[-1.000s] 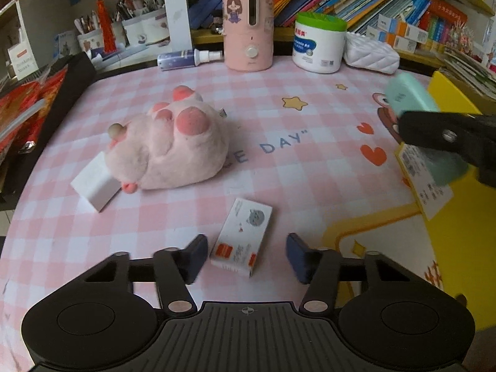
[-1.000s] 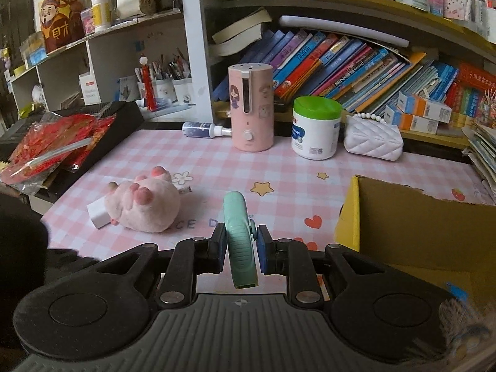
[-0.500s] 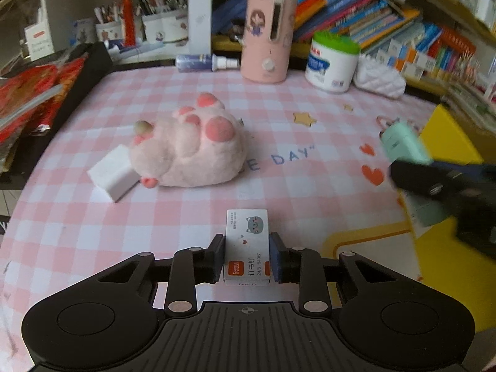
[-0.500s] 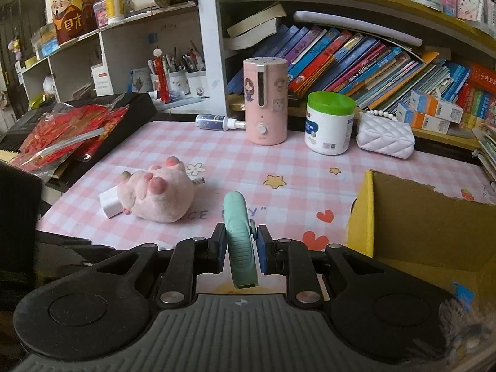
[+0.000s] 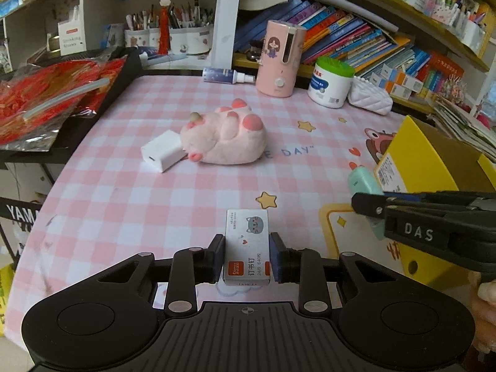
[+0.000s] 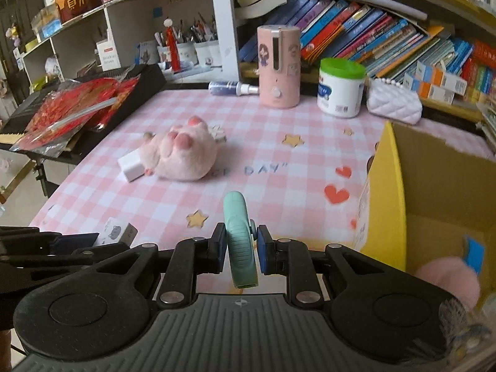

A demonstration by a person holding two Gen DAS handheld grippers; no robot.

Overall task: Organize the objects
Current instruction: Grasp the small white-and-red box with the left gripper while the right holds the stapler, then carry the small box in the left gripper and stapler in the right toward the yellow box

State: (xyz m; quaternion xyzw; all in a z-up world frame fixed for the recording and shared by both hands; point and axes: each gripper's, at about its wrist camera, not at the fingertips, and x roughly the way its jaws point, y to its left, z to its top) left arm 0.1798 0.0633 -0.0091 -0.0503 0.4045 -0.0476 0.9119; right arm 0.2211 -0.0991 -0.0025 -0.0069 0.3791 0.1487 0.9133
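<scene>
My left gripper (image 5: 247, 259) is shut on a small white staple box (image 5: 247, 241) with a grey cat face and an orange label, lifted off the pink checked tablecloth (image 5: 130, 186). My right gripper (image 6: 238, 246) is shut on a mint-green stapler (image 6: 239, 238), held on edge just left of the yellow cardboard box (image 6: 387, 192). In the left wrist view that stapler (image 5: 361, 181) pokes out of the right gripper's black arm at the right. A pink plush paw (image 5: 226, 139) leans against a white charger block (image 5: 161, 152) mid-table.
Along the back stand a pink humidifier (image 5: 280, 62), a green-lidded white jar (image 5: 330, 85), a white quilted pouch (image 5: 369, 100) and a spray bottle (image 5: 228, 76). Red packets lie on a black case (image 5: 62, 99) at the left. The yellow box holds something pink (image 6: 446, 282).
My left gripper closed on the staple box and lifted it, pulling back from the table. My right gripper shifted right toward the yellow box, still holding the stapler.
</scene>
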